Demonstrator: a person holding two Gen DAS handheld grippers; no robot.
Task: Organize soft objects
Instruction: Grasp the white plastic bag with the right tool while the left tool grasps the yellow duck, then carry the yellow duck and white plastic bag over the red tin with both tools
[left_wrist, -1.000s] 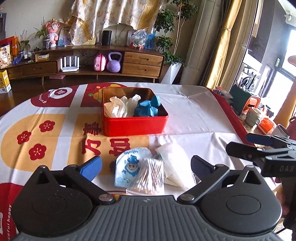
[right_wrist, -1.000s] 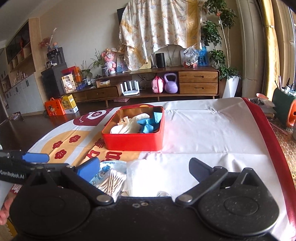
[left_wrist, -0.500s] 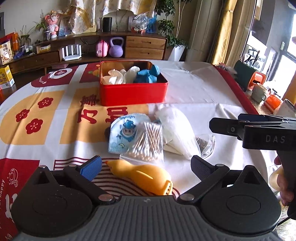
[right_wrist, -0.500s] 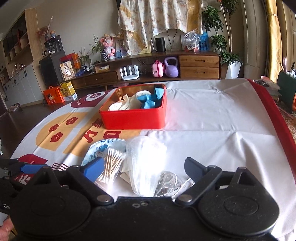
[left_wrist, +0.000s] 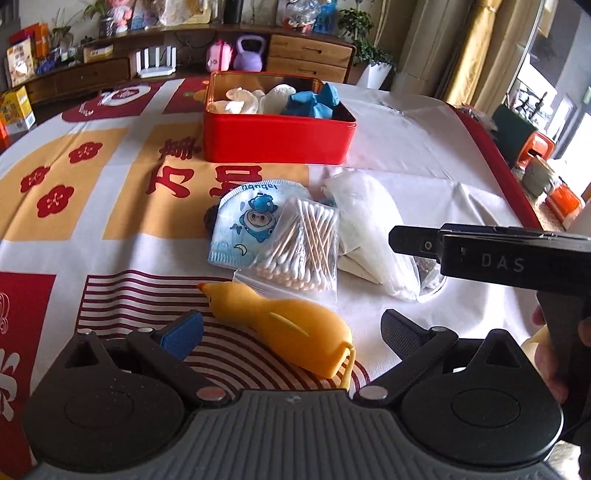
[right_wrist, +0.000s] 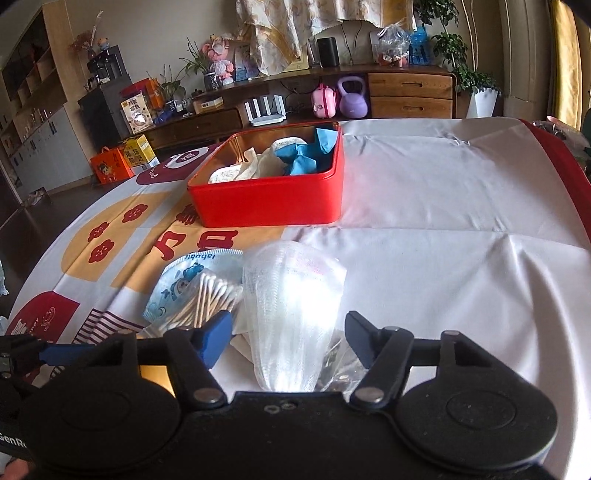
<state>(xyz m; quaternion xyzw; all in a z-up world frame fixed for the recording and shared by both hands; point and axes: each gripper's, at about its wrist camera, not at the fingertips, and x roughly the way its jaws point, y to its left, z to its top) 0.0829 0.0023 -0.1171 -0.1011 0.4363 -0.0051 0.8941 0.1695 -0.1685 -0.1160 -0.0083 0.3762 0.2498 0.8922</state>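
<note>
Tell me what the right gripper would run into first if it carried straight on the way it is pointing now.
Most likely the clear plastic bag: it lies between the right gripper's fingers, whose jaws have just been closing around it without visibly pressing yet. The tablecloth lies directly underneath. Depth is hard to judge here.

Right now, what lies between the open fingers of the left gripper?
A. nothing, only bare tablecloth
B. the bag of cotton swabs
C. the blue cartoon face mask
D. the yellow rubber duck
D: in the left wrist view the yellow rubber duck lies on the tablecloth between the spread fingers of the left gripper, with the bag of cotton swabs farther off.
</note>
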